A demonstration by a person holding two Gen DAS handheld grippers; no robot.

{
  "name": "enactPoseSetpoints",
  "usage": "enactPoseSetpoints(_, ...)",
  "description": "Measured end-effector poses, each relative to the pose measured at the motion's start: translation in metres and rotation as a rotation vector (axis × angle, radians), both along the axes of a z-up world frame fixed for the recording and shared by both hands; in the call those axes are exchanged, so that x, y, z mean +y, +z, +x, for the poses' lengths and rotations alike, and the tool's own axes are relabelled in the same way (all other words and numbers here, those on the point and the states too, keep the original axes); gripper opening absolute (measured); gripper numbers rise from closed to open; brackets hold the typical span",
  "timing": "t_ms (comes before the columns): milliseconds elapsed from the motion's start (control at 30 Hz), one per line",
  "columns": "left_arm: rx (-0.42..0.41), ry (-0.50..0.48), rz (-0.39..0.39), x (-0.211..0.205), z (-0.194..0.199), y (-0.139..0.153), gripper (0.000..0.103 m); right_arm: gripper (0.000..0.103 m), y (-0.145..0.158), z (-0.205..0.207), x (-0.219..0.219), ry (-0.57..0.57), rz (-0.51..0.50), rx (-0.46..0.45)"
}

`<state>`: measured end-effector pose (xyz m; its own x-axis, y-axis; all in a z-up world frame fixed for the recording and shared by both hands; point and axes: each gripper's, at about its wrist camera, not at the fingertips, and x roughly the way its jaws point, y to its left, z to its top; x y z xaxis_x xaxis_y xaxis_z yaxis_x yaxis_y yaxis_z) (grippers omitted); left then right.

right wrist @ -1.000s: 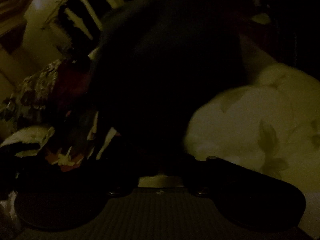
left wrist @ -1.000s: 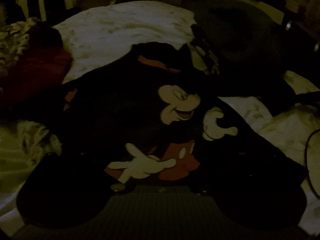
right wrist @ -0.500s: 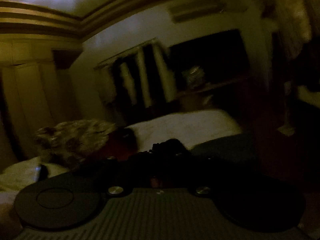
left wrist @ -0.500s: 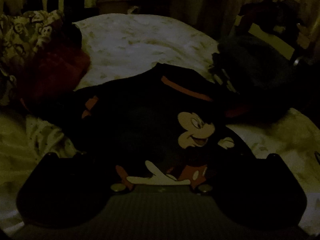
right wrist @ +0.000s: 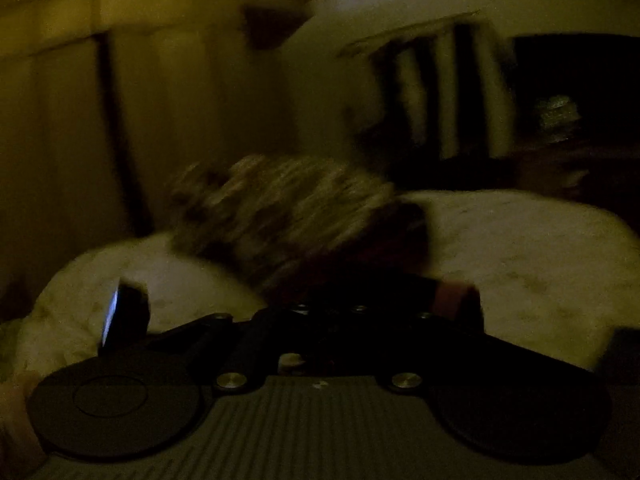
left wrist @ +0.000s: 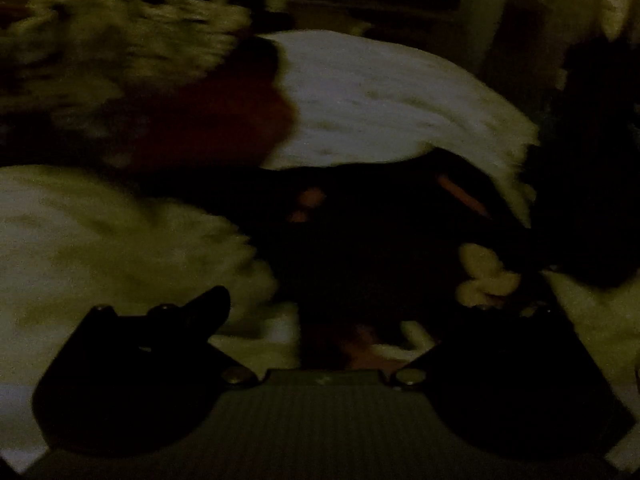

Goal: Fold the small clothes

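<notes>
Right tool (right wrist: 320, 320), raised, opening, empty

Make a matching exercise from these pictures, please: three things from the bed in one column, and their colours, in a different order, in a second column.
Things:
1. bed sheet
2. shirt with cartoon print
3. cloth beside the patterned pile

Colours:
a. dark red
b. black with orange trim
c. pale with faint marks

Pairs: 1-c, 2-b, 3-a
</notes>
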<state>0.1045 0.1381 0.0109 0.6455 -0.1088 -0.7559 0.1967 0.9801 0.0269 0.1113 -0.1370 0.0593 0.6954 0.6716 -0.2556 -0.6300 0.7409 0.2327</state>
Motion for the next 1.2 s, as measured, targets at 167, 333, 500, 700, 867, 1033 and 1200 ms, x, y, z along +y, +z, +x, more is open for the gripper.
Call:
enactPoseSetpoints(167,-0.045,0.109,0.091,0.040,-0.027,0.009,0.103,0.090,-0.107,0.031,0.105,0.316,-0.063,0.419)
enactPoseSetpoints(333,-0.001,-0.005,0.082,0.025,-0.029,0.003,0.103,0.089,-0.163,0.019,0.082,0.296,0.035,0.561)
enactPoseSetpoints(500,-0.006,-0.143,0.106,-0.009,-0.017,-0.011,0.103,0.088,-0.148,0.003,-0.002,0.084,-0.015,0.463)
enactPoseSetpoints(700,-0.021,-0.134,0.003,-0.012,0.015,-0.008,0.103,0.092,-0.127,0.030,-0.070,-0.233,-0.099,0.376)
enactPoseSetpoints(867,0.079,-0.154,0.042,-0.033,0.049,-0.028,0.103,0.092,-0.132,0.076,-0.081,-0.294,-0.079,0.468)
enactPoseSetpoints(1033,0.095,-0.237,0.161,-0.066,0.039,-0.058,0.103,0.082,-0.151,0.111,-0.086,-0.364,-0.114,0.585)
enactPoseSetpoints(1200,0.180,-0.327,0.238,-0.084,0.017,-0.100,0.103,0.059,-0.171,0.127,-0.074,-0.376,-0.236,0.624)
